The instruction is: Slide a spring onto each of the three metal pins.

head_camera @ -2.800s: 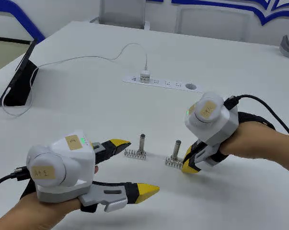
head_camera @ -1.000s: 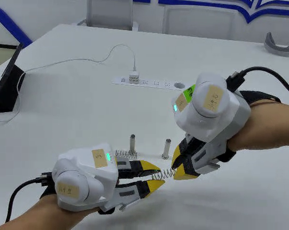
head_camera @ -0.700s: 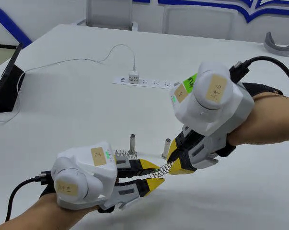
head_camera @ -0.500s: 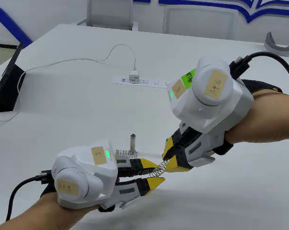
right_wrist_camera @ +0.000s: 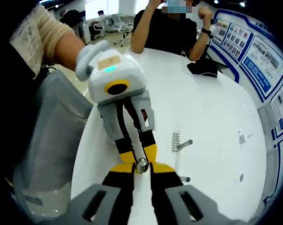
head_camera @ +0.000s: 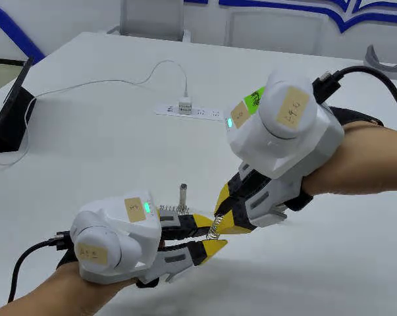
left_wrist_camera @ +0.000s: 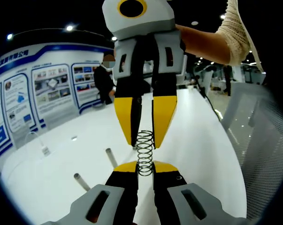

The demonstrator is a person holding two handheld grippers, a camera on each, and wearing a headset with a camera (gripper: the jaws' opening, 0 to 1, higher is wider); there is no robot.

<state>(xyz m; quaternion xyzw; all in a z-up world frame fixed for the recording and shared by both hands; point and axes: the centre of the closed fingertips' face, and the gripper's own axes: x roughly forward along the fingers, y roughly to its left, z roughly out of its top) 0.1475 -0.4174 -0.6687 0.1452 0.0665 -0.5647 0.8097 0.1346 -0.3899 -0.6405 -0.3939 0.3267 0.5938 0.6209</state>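
— Where was the spring when you looked in?

— Off the table. I had the spring (head_camera: 214, 228) strung in the air between the two tools, low over the white table (head_camera: 106, 151). The left gripper (head_camera: 214, 234) had its yellow-tipped jaws pinched on the near end. The right gripper (head_camera: 219, 218), reaching down from the upper right of my head view, was clamped on the other end. In the left gripper view the coils ran straight from my own tips up into the right one's tips. In the right gripper view I saw the spring end-on, as a small ring between the jaws.

— And the pins?

— One metal pin (head_camera: 183, 195) stood upright just behind the left gripper, apart from both tools. A loose spring (head_camera: 170, 211) lay flat on the table at its foot, though I couldn't tell whether they touched. The left gripper view gave me a second pin (left_wrist_camera: 81, 182) standing near the first, and both shafts were bare.

— Anything else on the bench?

— A white power strip (head_camera: 191, 112) lay farther back. A white cable (head_camera: 112, 81) trailed from it to the left toward a dark tablet (head_camera: 10, 108) propped at the table's edge. A person in a dark top (right_wrist_camera: 167, 33) sat at the far end.
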